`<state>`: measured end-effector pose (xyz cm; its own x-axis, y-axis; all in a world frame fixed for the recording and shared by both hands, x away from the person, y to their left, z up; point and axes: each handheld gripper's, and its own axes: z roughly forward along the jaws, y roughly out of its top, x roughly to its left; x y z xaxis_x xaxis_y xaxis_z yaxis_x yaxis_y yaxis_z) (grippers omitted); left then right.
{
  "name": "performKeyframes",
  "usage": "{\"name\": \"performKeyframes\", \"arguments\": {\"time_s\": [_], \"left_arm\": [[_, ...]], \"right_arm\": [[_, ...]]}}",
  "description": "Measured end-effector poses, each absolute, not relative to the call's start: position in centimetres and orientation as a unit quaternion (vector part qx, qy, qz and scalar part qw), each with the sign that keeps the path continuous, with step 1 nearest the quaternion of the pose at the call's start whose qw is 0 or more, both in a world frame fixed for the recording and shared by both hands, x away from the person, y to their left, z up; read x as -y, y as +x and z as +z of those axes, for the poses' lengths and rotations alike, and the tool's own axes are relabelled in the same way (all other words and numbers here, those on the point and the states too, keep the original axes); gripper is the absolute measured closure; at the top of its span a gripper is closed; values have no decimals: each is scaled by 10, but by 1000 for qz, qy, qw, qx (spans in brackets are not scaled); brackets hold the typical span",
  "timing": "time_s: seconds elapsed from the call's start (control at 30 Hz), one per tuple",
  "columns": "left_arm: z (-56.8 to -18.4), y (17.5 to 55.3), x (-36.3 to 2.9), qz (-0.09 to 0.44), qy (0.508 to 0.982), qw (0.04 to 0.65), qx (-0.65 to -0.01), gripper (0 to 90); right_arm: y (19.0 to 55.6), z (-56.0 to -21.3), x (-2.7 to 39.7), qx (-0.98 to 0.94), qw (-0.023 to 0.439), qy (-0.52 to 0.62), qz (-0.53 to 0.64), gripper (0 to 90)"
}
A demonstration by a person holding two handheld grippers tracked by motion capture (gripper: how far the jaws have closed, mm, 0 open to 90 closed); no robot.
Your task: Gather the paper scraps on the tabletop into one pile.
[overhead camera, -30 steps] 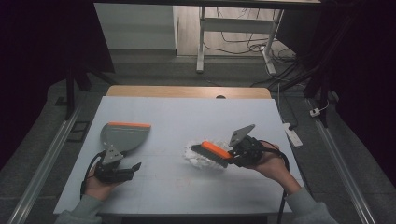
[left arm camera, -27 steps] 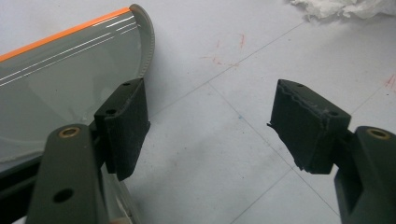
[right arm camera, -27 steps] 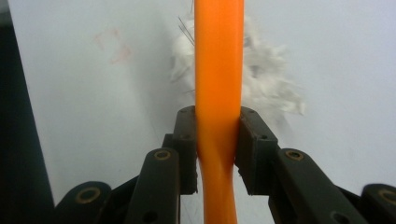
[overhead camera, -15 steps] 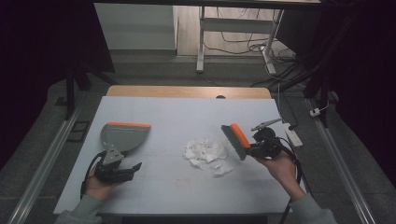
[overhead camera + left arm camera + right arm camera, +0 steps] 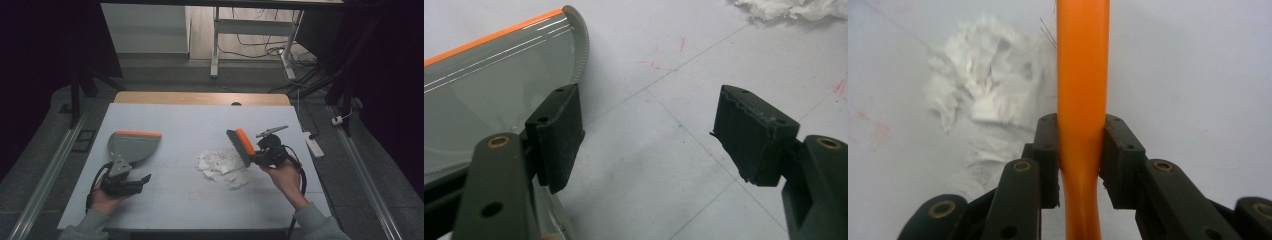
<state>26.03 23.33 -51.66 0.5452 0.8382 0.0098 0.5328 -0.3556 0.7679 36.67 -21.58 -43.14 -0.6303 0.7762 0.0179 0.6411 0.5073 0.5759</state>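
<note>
Here the white surface carries a grey dustpan with an orange front edge at the left, its mouth facing far. A pile of torn white paper lies right of centre. Just right of the pile, the orange brush hangs tilted, its long axis running from near-right to far-left, bristles toward the paper. The right gripper clamps the brush handle tight. The left gripper holds nothing, jaws wide apart beside the dustpan's handle.
</note>
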Motion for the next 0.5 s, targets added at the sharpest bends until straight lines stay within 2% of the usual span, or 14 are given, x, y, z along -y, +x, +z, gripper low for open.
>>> {"name": "performKeyframes", "arguments": {"time_s": [0.1, 0.27, 0.5], "left_arm": [[-516, 260, -233, 205, 798, 372, -428, 286], [-516, 261, -231, 205, 800, 372, -424, 287], [-516, 261, -229, 206, 800, 370, -425, 287]], "right_arm": [[354, -419, 231, -857, 118, 409, 289, 710], [331, -418, 250, -913, 92, 303, 256, 710], [316, -443, 223, -959, 55, 177, 215, 710]]}}
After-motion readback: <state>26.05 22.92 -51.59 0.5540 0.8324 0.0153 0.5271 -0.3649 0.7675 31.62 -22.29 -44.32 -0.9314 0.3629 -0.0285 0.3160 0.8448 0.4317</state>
